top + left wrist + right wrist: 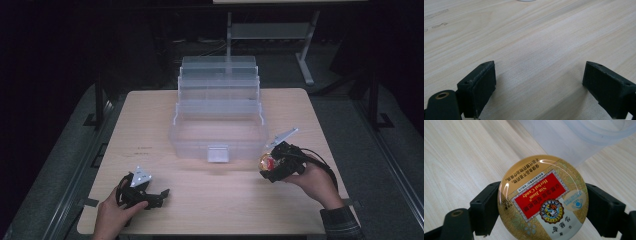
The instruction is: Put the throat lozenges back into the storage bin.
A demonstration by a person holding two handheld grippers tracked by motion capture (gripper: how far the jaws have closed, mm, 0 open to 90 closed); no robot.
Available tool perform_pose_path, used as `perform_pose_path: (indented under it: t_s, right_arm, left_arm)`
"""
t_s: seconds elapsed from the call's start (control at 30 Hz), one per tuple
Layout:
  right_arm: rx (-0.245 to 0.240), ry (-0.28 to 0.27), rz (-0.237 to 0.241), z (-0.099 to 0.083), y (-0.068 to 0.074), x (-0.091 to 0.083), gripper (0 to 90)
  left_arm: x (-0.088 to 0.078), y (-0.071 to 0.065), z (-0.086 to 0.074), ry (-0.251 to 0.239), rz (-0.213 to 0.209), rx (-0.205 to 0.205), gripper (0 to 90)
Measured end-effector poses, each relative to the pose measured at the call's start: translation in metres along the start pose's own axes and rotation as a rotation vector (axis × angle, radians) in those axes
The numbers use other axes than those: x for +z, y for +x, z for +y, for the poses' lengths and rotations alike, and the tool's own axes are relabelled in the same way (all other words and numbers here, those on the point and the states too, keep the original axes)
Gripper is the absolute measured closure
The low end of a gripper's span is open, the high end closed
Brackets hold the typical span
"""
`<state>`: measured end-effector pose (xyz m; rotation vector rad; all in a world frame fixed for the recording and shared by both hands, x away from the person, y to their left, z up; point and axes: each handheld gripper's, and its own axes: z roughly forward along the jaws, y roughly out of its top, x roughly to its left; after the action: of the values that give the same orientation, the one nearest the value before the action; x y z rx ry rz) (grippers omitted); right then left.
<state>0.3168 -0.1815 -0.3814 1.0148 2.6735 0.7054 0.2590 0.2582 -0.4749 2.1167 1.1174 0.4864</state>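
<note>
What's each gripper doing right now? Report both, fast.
Left gripper: open, nothing between its jaws, low over the table.
Right gripper: shut on the round herbal candy tin, beside the clear plastic box.

Dim, dark surroundings; overhead light glares on the candy tin [543,199]; pictures soft.

Round gold candy tin [543,199], red label, lid facing the camera, held above the table beside clear box

Read upside down on the round gold candy tin [543,200]: "Nin Jiom" and "Herbal Candy" in white on the red patch in its middle. Chinese letters above that patch, too small to read.
</note>
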Motion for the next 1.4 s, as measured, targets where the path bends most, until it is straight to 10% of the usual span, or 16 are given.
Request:
perform_pose_path:
  t_s: [1.4]
  right_arm:
    - [0.035, -0.059, -0.049, 0.037, -0.029, -0.024, 19.6]
  left_arm:
    - [0.0, 0.0, 0.0, -0.002, 0.001, -0.003, 10.6]
